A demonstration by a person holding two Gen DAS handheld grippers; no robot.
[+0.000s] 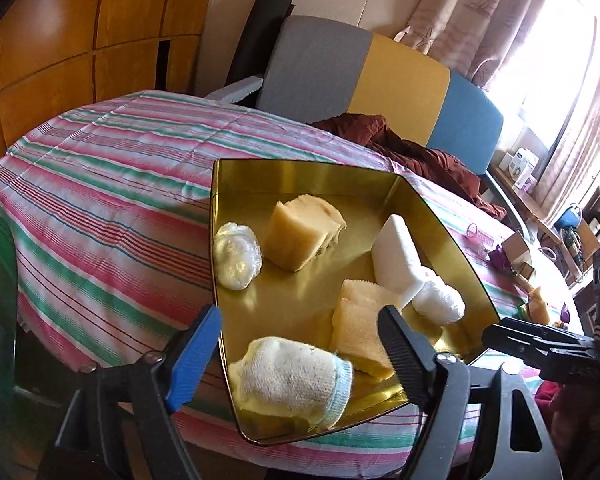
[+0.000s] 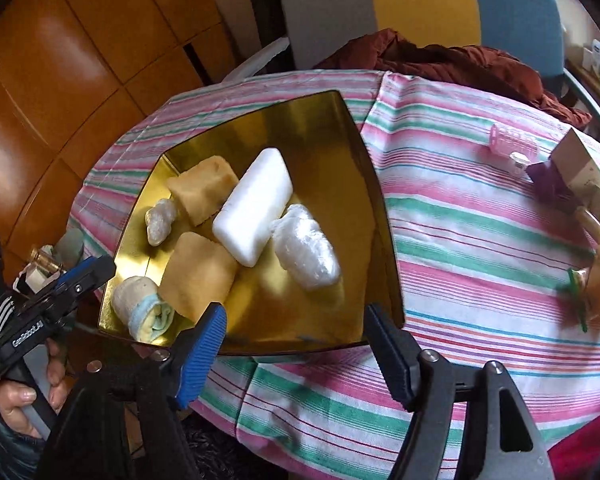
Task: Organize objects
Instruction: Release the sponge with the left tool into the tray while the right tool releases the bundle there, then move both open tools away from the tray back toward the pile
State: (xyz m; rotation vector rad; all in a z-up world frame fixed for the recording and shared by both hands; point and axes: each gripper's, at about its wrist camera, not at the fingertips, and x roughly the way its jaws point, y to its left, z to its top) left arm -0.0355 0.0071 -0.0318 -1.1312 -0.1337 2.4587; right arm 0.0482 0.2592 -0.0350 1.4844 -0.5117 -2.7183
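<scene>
A gold tray (image 2: pixel 376 184) sits on the striped cloth (image 2: pixel 480 240), holding sponges, wrapped bundles, a rolled sock (image 2: pixel 144 308) and a white block (image 2: pixel 254 206). The block's long axis runs near-left to far-right. Both the left gripper (image 1: pixel 300 344) and the right gripper (image 2: pixel 296 332) are spread, empty, near the tray's near edge.

- We read "GenRobot.AI" in white letters on the black body of the left tongs (image 2: pixel 82 276), seen in the right wrist view, lower left corner.
- In the left wrist view we make out raised letters, approx. "JAS", on the black body of the right tongs (image 1: pixel 500 330); the rest is cut off, so no full word.
- Boxes (image 1: pixel 522 168) on the shelf by the window carry print, too small & blurred for us to read.
- Nothing else legible.
</scene>
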